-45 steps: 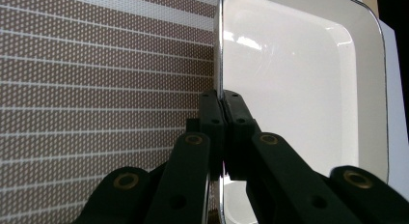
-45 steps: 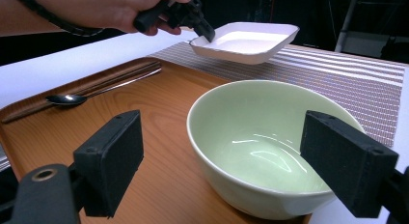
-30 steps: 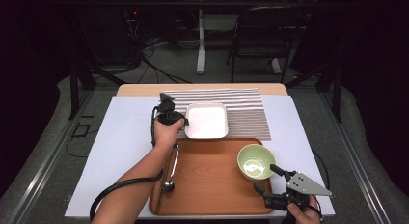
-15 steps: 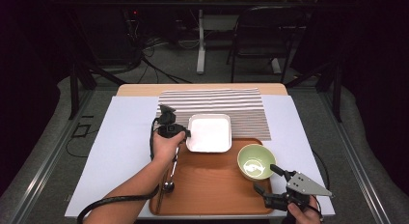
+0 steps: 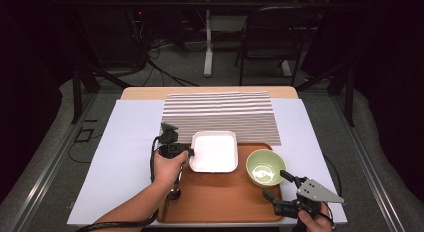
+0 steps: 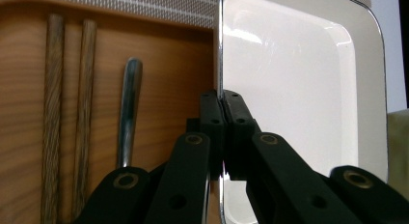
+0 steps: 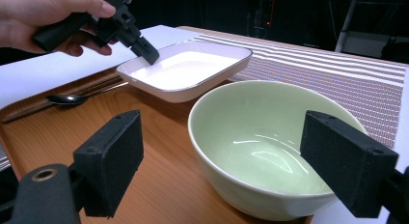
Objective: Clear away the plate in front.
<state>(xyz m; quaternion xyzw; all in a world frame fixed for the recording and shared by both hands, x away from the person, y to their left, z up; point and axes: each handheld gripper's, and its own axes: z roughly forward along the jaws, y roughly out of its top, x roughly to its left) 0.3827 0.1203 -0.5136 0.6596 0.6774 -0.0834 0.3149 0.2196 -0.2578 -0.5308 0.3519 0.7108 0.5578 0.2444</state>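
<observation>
Your left gripper pinches the rim of the square white glazed dish, carrying it over the wooden tray's far edge.

Keep it level and lower gently beside the pale green ceramic bowl; your right gripper waits near you, jaws wide. Beyond: striped placemat, white table sheet, dark room, chair.

Tray front bare; bowl, dish, spoon crowd rest.

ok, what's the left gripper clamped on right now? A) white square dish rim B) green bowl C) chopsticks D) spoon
A: in the left gripper view the left gripper has its jaws pinched shut on the rim of the white square dish.
</observation>
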